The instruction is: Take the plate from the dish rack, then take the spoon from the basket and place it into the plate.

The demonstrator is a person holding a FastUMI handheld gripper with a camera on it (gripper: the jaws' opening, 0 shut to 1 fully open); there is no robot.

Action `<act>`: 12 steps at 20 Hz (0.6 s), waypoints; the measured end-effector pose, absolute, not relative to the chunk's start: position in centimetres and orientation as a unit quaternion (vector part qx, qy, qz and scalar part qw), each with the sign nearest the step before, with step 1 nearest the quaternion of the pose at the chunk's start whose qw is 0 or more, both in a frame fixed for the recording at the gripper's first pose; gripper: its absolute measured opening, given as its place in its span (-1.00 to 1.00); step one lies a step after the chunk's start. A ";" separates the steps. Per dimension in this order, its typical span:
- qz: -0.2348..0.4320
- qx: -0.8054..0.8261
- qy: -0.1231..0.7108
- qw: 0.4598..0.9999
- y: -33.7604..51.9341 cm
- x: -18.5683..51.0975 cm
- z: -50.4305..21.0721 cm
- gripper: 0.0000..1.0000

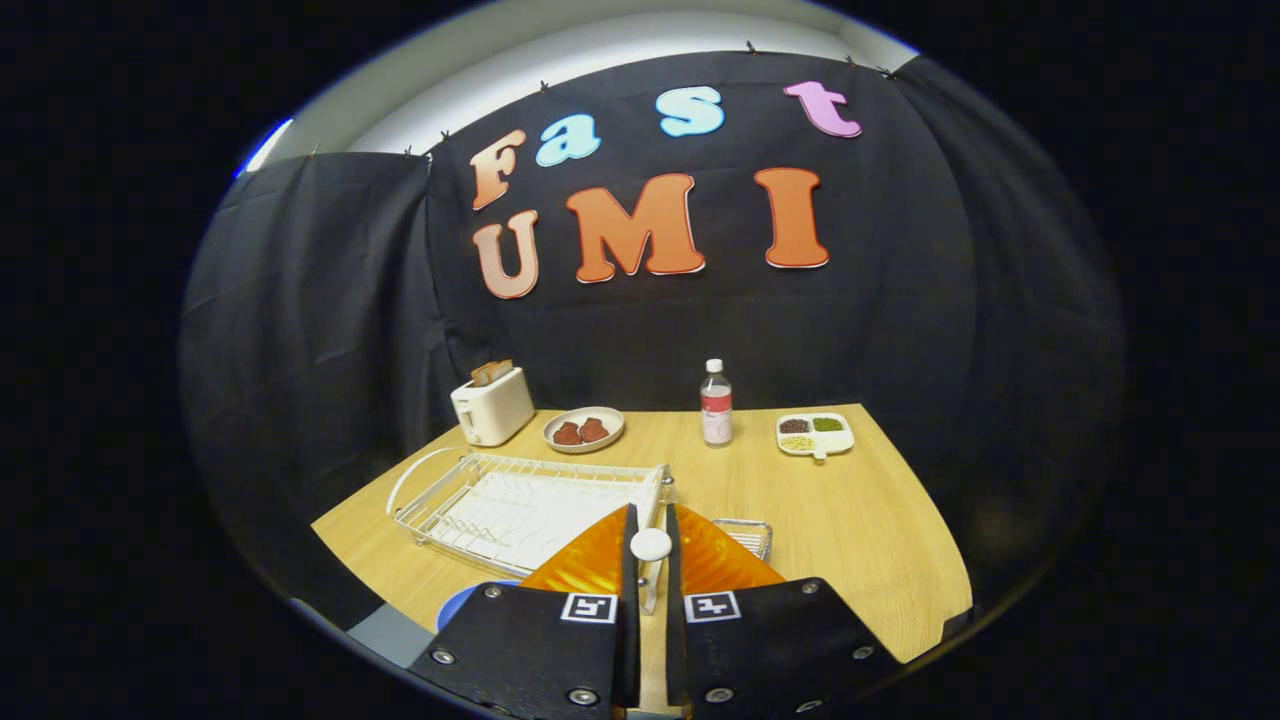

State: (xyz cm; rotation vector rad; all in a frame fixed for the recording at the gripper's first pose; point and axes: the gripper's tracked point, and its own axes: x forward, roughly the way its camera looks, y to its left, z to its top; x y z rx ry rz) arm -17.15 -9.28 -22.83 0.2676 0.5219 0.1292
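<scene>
I have the gripper (651,560) nearly closed on the spoon (650,548), lifted above the rack (520,505); it looks light, stiff and slippery, so I grip the handle squarely.

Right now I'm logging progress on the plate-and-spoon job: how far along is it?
The dish rack looks empty, and a blue plate edge shows beside the gripper, so step one seems done. In hand: the gripper is shut on the white spoon, with the basket just beyond. Left: setting the spoon into the plate.
</scene>
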 end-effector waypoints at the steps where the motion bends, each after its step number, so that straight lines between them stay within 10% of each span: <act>1: 0.077 0.134 0.260 0.953 -8.3 -17.3 -22.9 -0.80; 12: 0.224 0.133 0.307 0.915 2.9 -19.8 -26.1 -0.80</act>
